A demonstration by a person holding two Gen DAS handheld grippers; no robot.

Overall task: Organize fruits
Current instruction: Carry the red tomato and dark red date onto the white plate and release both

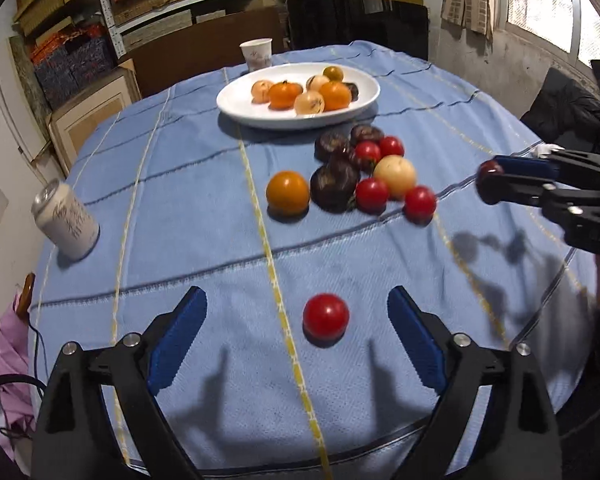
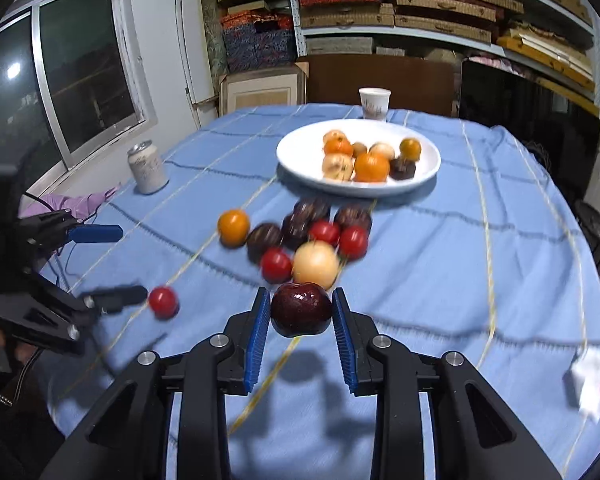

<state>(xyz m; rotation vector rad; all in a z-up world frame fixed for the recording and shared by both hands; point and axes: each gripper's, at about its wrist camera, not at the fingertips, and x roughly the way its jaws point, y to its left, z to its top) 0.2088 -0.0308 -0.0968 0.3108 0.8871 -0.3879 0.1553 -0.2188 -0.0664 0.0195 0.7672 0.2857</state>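
1. The left gripper [image 1: 298, 316] stands wide apart just above the blue tablecloth [image 1: 204, 248], its blue pads on either side of a lone red tomato [image 1: 326, 316] without touching it. The tomato rests on the cloth on its own, nearer than the other loose fruit.
2. The right gripper [image 2: 301, 312] is clamped on a dark red plum [image 2: 301, 309], both blue pads pressing its sides, and it holds the plum above the cloth, which carries the plum's shadow.
3. Just beyond the plum lies a loose cluster on the cloth: a pale yellow fruit [image 2: 315, 264], several red tomatoes [image 2: 276, 265] and four dark brown fruits [image 2: 265, 240], most of them touching one another.
4. An orange fruit [image 2: 233, 227] sits at the left edge of that cluster, just beside a dark one.
5. Farther back, a white oval plate [image 2: 300, 160] holds orange, pale and dark fruits gathered around its middle.
6. A drink can [image 2: 147, 168] stands upright near the left edge of the table, well apart from the fruit.
7. A paper cup [image 2: 374, 103] stands upright just behind the plate, at the far edge.
8. Behind the table, shelves [image 2: 440, 12] are stacked with flat boxes.
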